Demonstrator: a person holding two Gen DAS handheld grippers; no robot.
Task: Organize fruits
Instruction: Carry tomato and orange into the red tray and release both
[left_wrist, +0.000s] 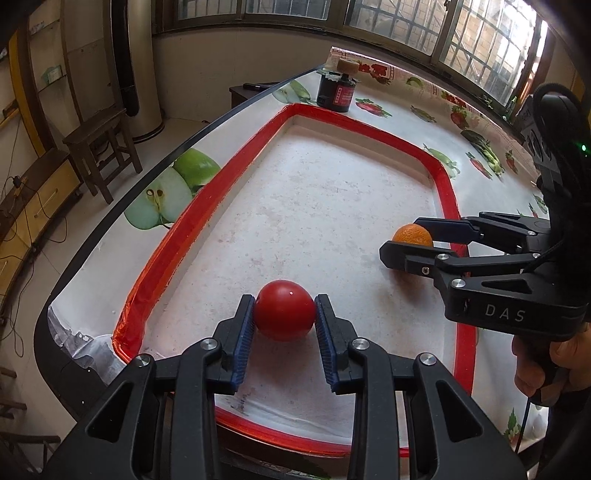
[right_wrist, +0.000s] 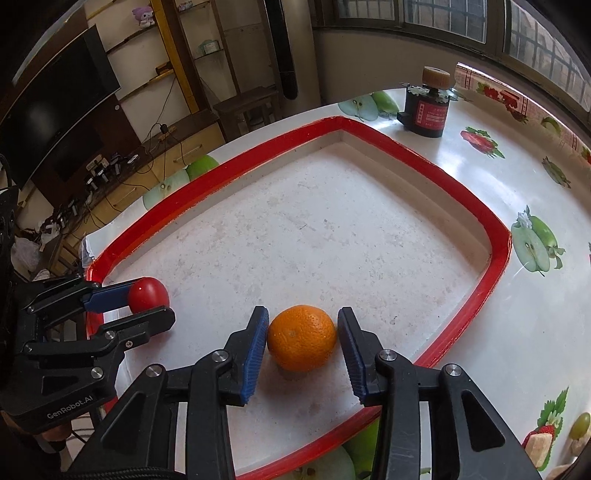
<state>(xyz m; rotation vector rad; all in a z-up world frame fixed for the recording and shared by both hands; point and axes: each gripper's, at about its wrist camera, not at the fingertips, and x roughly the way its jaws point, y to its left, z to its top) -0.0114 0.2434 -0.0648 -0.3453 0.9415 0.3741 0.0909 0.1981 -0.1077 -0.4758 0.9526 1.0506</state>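
Observation:
A red tomato (left_wrist: 284, 314) sits low over the near left part of a red-rimmed tray (left_wrist: 207, 206), and my left gripper (left_wrist: 283, 301) is shut on it, both blue pads pressed to its sides. In the right wrist view the tomato (right_wrist: 149, 293) shows between the left gripper's (right_wrist: 151, 301) fingers. An orange (right_wrist: 301, 338) rests on the tray's white floor near the front right rim (right_wrist: 495, 280). My right gripper (right_wrist: 303, 314) stands open around it, with a thin gap at the right pad. The left wrist view shows the orange (left_wrist: 412, 234) and right gripper (left_wrist: 404, 238) too.
A dark jar with a cork lid (left_wrist: 336, 92) (right_wrist: 424, 110) stands on the fruit-print tablecloth (left_wrist: 166, 192) beyond the tray's far corner. The table edge curves along the left, with a wooden stool (left_wrist: 99, 147) on the floor below. A person's hand (left_wrist: 543, 365) grips the right handle.

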